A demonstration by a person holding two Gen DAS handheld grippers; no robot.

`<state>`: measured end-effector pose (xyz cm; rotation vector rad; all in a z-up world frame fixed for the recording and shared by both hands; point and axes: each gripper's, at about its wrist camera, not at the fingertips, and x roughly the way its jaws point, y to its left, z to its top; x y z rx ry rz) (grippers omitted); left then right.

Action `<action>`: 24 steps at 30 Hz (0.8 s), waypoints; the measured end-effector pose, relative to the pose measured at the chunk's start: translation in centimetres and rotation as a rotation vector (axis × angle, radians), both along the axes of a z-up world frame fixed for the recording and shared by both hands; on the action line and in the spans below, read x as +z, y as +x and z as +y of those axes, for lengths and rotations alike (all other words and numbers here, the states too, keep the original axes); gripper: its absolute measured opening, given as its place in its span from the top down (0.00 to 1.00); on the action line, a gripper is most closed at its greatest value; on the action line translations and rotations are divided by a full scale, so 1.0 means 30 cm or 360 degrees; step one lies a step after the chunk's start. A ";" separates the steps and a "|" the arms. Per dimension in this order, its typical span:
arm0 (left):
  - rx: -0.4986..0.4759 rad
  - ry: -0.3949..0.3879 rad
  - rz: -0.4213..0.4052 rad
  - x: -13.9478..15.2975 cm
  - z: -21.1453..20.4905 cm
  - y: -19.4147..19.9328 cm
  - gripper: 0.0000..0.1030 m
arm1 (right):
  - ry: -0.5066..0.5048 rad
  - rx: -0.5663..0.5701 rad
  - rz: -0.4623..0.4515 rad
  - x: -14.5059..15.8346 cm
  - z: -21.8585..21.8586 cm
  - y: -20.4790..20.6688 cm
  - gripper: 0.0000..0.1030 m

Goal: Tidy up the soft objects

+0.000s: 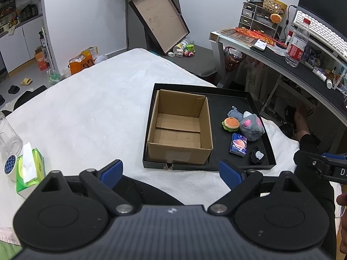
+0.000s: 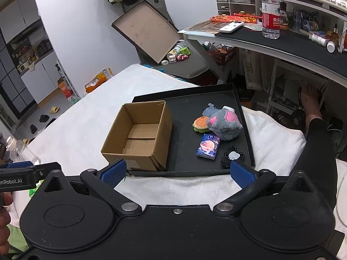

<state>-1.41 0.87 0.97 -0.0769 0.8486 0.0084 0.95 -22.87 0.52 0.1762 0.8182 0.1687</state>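
A black tray [image 1: 258, 99] [image 2: 247, 127] lies on the white-covered table and holds an empty cardboard box [image 1: 180, 127] [image 2: 138, 138] on its left side. Right of the box sit a burger plush [image 1: 231, 124] [image 2: 200, 124], a grey plush with pink ears [image 1: 252, 126] [image 2: 224, 124], a small blue-grey plush [image 1: 234, 114] [image 2: 209, 110], a blue tissue pack [image 1: 238, 144] [image 2: 208, 147] and a black scrunchie [image 1: 257, 155] [image 2: 232, 156]. My left gripper [image 1: 171, 173] hovers open in front of the tray's near edge. My right gripper [image 2: 177, 173] is open too, just short of the tray, with nothing between its fingers.
A green tissue box [image 1: 30, 171], a tape roll [image 1: 10, 165] and a clear bottle [image 1: 8, 138] stand at the table's left. A cluttered desk [image 1: 303, 69] with a water bottle [image 2: 270, 10] runs along the right. A person's leg [image 2: 314, 143] rests beside the table.
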 end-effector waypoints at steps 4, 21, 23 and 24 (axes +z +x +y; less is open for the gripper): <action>0.0004 -0.0001 0.0006 0.003 0.002 0.002 0.08 | -0.0004 -0.0002 -0.0001 0.001 0.001 -0.001 0.00; 0.0027 -0.0006 0.0021 0.005 0.018 0.018 0.08 | 0.0009 0.0018 -0.0009 0.005 0.000 -0.005 0.00; 0.0029 -0.0003 0.0022 0.004 0.019 0.019 0.08 | -0.0001 0.0019 -0.0012 0.005 0.002 -0.004 0.00; 0.0030 -0.0001 0.0024 0.003 0.017 0.021 0.08 | -0.0001 0.0019 -0.0011 0.005 0.004 -0.005 0.00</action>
